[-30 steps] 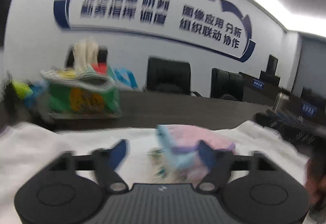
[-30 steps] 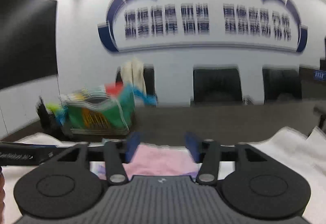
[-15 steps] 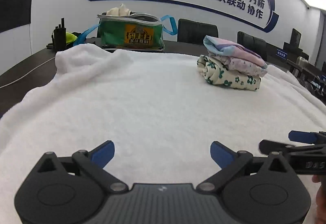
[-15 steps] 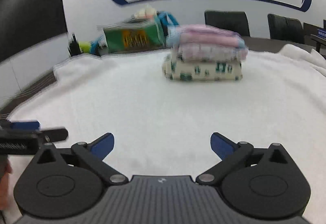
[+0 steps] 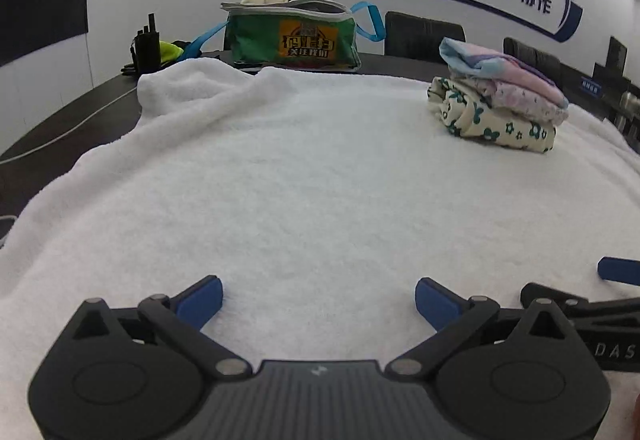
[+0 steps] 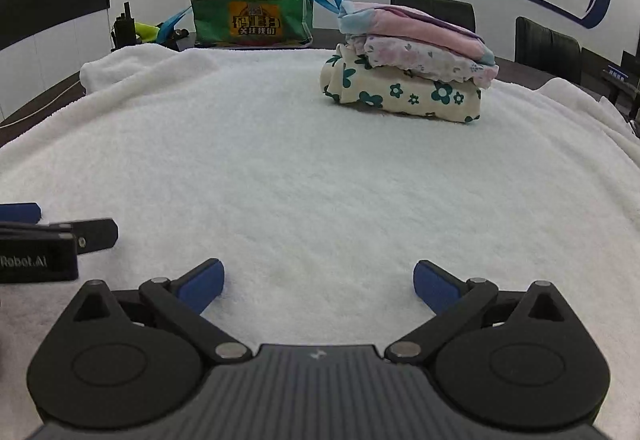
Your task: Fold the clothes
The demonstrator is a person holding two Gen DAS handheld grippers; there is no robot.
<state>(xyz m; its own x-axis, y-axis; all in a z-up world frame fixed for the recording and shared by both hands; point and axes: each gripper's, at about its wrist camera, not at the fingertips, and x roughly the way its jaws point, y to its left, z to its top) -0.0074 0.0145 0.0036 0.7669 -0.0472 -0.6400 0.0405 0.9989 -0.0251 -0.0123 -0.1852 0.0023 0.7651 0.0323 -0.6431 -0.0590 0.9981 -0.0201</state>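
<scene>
White terry towel (image 5: 312, 175) covers the table, and on it sits one stack of folded clothes (image 6: 408, 67), three garments high: a cream piece with green flowers at the bottom, a pale floral one in the middle, a pink and blue one on top. Two grippers hover low over the near towel, well apart from the stack; the left gripper (image 5: 318, 298) and the right gripper (image 6: 318, 282) both have blue fingers spread wide, grasping nothing. One green bag (image 5: 292, 35) stands behind the towel. The left view alone shows a white cable (image 5: 60, 135) on the dark tabletop.
</scene>
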